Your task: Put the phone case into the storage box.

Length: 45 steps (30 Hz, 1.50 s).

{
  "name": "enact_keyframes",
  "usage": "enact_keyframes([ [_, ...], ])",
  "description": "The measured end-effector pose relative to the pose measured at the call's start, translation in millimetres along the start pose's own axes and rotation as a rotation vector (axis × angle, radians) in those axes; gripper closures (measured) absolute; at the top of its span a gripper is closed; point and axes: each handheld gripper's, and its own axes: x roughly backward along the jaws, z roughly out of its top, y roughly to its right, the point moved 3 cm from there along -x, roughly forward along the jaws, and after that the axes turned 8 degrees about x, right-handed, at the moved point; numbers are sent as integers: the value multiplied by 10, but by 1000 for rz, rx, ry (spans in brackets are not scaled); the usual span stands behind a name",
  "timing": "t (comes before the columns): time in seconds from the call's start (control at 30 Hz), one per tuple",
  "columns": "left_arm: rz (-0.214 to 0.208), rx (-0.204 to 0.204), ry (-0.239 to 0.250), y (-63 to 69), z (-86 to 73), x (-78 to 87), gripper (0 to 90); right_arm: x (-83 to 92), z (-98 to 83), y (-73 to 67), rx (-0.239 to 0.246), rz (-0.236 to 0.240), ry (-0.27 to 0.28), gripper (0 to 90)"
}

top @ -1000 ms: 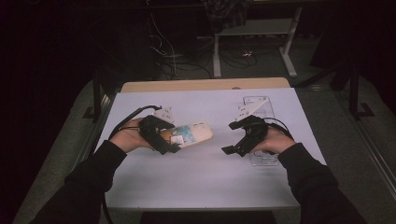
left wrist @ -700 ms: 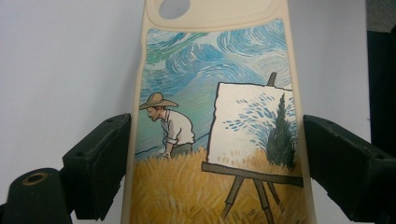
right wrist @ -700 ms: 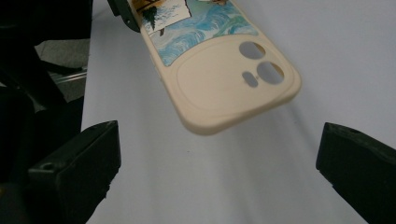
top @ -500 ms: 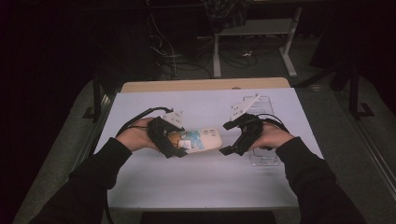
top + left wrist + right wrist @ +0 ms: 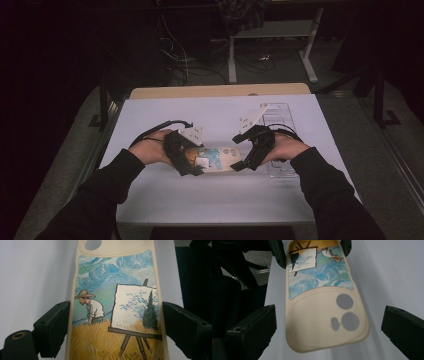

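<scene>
A cream phone case (image 5: 218, 159) printed with a painter, an easel and a wheat field hangs just above the white table top, between the two hands. My left gripper (image 5: 193, 163) is shut on its painted end. In the left gripper view the two jaws press on the long edges of the case (image 5: 112, 302). My right gripper (image 5: 241, 154) is open at the other end. Its jaws stand wide apart on either side of the camera-cutout end of the case (image 5: 324, 307), not touching it.
A white sheet (image 5: 215, 200) covers the table, with a wooden strip (image 5: 220, 91) along the far edge. A clear plastic tray (image 5: 278, 116) lies under and beyond the right hand. Behind the table are a metal desk frame (image 5: 270, 35) and cables on a dark floor.
Both hands have moved in toward the table's middle. The left gripper carried the case to the right, and the open right gripper came up around its camera end.
</scene>
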Motion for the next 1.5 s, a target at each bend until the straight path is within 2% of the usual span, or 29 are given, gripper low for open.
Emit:
enact_keyframes([
  [0.17, -9, -32, -14, 23, 23, -6, 117, -65, 31, -29, 14, 17, -17, 0],
  [0.4, -13, -37, -17, 55, 54, -18, 116, -148, 71, -52, 31, 36, -31, 0],
  [0.73, -4, -65, -24, 69, 89, -21, 116, -277, 107, -106, 51, 65, -60, 0],
  [0.93, -5, -74, -23, 72, 99, -19, 115, -332, 112, -124, 60, 63, -80, 0],
  [1.1, -8, -73, -23, 75, 97, -17, 115, -365, 103, -117, 67, 54, -97, 0],
  [1.23, -9, -65, -24, 80, 95, -20, 115, -399, 96, -134, 59, 76, -121, 0],
  [1.33, -10, -63, -25, 81, 97, -22, 114, -409, 97, -130, 67, 72, -124, 0],
  [1.4, -10, -63, -26, 81, 99, -22, 114, -404, 97, -129, 70, 76, -124, 46],
  [1.5, -10, -64, -26, 78, 99, -21, 115, -396, 101, -128, 69, 73, -124, 68],
])
